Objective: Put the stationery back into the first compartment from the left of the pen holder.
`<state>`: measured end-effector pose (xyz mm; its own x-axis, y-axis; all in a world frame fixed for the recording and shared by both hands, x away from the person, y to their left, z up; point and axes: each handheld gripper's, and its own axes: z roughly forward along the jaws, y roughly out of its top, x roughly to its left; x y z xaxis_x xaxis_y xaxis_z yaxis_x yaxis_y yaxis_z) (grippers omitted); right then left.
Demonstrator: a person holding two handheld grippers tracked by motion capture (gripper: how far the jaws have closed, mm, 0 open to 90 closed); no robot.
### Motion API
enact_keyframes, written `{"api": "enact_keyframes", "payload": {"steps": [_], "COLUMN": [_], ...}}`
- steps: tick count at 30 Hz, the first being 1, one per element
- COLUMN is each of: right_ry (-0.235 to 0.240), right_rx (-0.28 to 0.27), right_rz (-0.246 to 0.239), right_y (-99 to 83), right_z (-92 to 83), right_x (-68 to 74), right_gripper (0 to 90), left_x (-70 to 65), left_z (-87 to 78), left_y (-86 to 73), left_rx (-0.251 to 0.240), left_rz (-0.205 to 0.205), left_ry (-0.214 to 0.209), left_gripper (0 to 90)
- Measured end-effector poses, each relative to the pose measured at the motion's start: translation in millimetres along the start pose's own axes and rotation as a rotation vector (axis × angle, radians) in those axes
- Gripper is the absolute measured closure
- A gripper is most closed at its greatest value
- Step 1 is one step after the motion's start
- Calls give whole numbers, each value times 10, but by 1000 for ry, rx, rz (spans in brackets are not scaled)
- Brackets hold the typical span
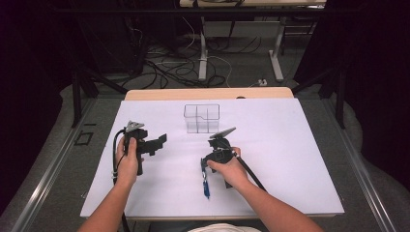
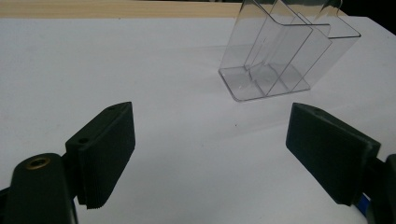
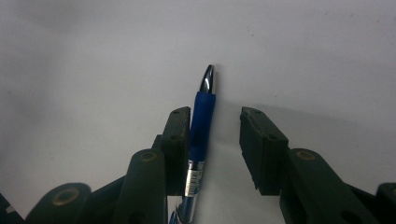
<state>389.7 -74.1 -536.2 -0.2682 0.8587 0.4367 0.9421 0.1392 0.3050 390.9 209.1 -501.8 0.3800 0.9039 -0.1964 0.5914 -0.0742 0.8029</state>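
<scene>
A blue pen with a silver tip lies on the white mat between the jaws of my right gripper. One pad rests against the pen's blue grip; the other stands a gap away, so the gripper is open. In the high view the pen lies near the front, just under the right gripper. A clear divided plastic holder stands upright at mid-table. My left gripper hovers left of it, open wide with nothing between its jaws, facing the holder in the left gripper view.
The mat covers most of a wooden table. Table legs and tangled cables lie on the floor beyond the far edge. Dark curtains close in both sides.
</scene>
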Motion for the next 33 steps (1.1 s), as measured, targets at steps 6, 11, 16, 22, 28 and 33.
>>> {"api": "enact_keyframes", "payload": {"steps": [6, 11, 16, 22, 28, 33], "right_ry": [16, 17, 33, 41, 45, 33], "right_rx": [10, 33, 33, 44, 68, 100], "right_rz": [19, 23, 34, 55, 96, 93], "right_y": [17, 25, 33, 49, 78, 120], "right_z": [24, 42, 63, 72, 76, 84], "right_x": [15, 12, 5, -11, -24, -32], "right_gripper": [672, 688, 697, 715, 740, 742], "left_x": [1, 4, 5, 3, 0, -1], "left_z": [3, 6, 9, 14, 20, 21], "left_y": [-1, -3, -3, -5, -6, -5], "left_rx": [0, 1, 2, -5, 2, 6], "left_rz": [3, 4, 6, 6, 5, 8], "left_ry": [1, 3, 3, 7, 3, 4], "left_gripper": [156, 157, 157, 157, 156, 157]}}
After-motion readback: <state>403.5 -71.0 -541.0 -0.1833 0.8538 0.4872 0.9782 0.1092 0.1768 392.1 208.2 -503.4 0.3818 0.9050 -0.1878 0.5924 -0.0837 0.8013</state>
